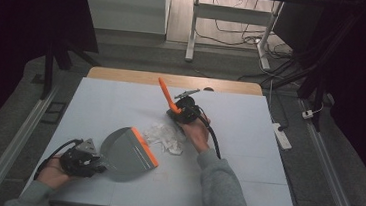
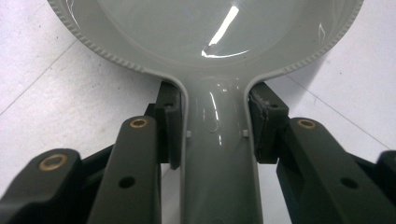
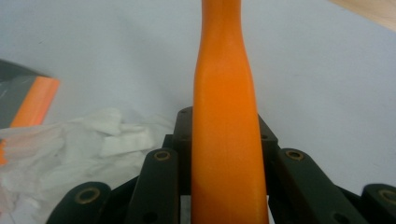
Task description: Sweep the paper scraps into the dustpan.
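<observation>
A grey dustpan [image 1: 124,153] with an orange front lip lies on the white table [image 1: 121,102], its lip facing the scraps. My left gripper [image 1: 96,165] is shut on the dustpan's handle [image 2: 219,154] at the near left. A heap of white paper scraps [image 1: 165,137] lies just right of the lip; the same scraps [image 3: 70,144] sit low and left in the right gripper view. My right gripper [image 1: 177,111] is shut on an orange brush handle [image 1: 165,94], which rises tilted behind the scraps. The handle [image 3: 225,130] runs up between the jaws. The brush head is hidden.
A wooden table edge [image 1: 173,79] runs along the back. Beyond it stand a white desk frame [image 1: 193,28] and loose cables on the floor. A power strip [image 1: 281,134] lies off the table's right side. Metal rails [image 1: 12,143] flank the table.
</observation>
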Demonstrator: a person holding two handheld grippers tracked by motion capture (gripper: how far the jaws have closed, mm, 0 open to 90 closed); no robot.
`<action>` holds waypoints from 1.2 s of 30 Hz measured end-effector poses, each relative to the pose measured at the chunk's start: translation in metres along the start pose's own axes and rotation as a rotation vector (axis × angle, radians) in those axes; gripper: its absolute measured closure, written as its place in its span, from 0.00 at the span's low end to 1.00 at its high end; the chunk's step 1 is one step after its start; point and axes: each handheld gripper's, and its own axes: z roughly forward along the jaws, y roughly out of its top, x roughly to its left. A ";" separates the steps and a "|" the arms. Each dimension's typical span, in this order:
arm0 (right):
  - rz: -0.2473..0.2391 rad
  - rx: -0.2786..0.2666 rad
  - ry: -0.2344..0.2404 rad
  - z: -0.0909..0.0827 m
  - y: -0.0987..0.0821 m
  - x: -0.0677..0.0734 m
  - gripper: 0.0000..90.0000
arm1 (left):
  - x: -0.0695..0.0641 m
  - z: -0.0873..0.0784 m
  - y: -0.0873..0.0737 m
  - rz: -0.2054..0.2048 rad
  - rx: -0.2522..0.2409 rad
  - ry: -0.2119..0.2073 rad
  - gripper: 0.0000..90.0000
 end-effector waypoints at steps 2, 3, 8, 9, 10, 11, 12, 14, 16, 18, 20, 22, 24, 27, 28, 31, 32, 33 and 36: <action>-0.024 0.007 0.011 0.003 0.002 0.006 0.79 | 0.000 0.001 0.001 0.002 0.002 -0.002 0.68; -0.038 0.009 0.030 0.005 0.004 0.012 0.79 | 0.000 0.001 0.002 0.004 0.001 -0.002 0.68; -0.046 0.010 0.059 0.006 0.005 0.019 0.79 | 0.000 0.002 0.003 0.003 0.003 -0.002 0.69; -0.053 0.014 0.062 0.006 0.005 0.021 0.79 | 0.000 0.002 0.003 0.003 0.002 -0.003 0.68; -0.055 0.017 0.064 0.006 0.005 0.023 0.79 | 0.000 0.002 0.004 0.004 0.002 -0.002 0.69; -0.056 0.018 0.084 0.006 0.005 0.027 0.79 | 0.000 0.003 0.004 0.004 0.002 -0.003 0.68; -0.055 0.019 0.096 0.006 0.005 0.029 0.79 | 0.000 0.003 0.005 0.005 0.003 -0.003 0.68; -0.059 0.020 0.107 0.006 0.006 0.032 0.79 | 0.000 0.003 0.006 0.004 0.003 -0.004 0.69; -0.068 0.018 0.121 0.006 0.006 0.039 0.79 | -0.001 0.004 0.006 0.005 0.004 -0.004 0.69; -0.080 0.014 0.137 0.006 0.007 0.045 0.79 | -0.001 0.004 0.006 0.005 0.004 -0.003 0.68; -0.091 0.014 0.146 0.007 0.007 0.051 0.79 | -0.001 0.004 0.006 0.005 0.003 -0.003 0.69; -0.102 0.014 0.156 0.007 0.007 0.056 0.79 | -0.001 0.004 0.006 0.005 0.003 -0.003 0.68; -0.107 0.010 0.163 0.007 0.007 0.059 0.79 | -0.001 0.004 0.006 0.005 0.003 -0.001 0.69; -0.112 0.005 0.174 0.006 0.007 0.064 0.79 | -0.001 0.004 0.007 0.003 0.003 0.001 0.68; -0.113 0.004 0.176 0.006 0.006 0.066 0.79 | -0.002 0.004 0.007 0.002 0.001 0.000 0.68; -0.120 0.000 0.190 0.005 0.006 0.070 0.79 | -0.002 0.004 0.007 0.002 0.001 0.001 0.68; -0.129 -0.002 0.190 0.005 0.005 0.071 0.79 | -0.002 0.004 0.007 0.003 0.003 0.003 0.68; -0.129 -0.002 0.195 0.005 0.005 0.072 0.79 | -0.002 0.004 0.008 0.003 0.004 0.003 0.68; -0.137 -0.006 0.203 0.004 0.004 0.075 0.79 | -0.002 0.005 0.008 0.002 0.004 0.000 0.68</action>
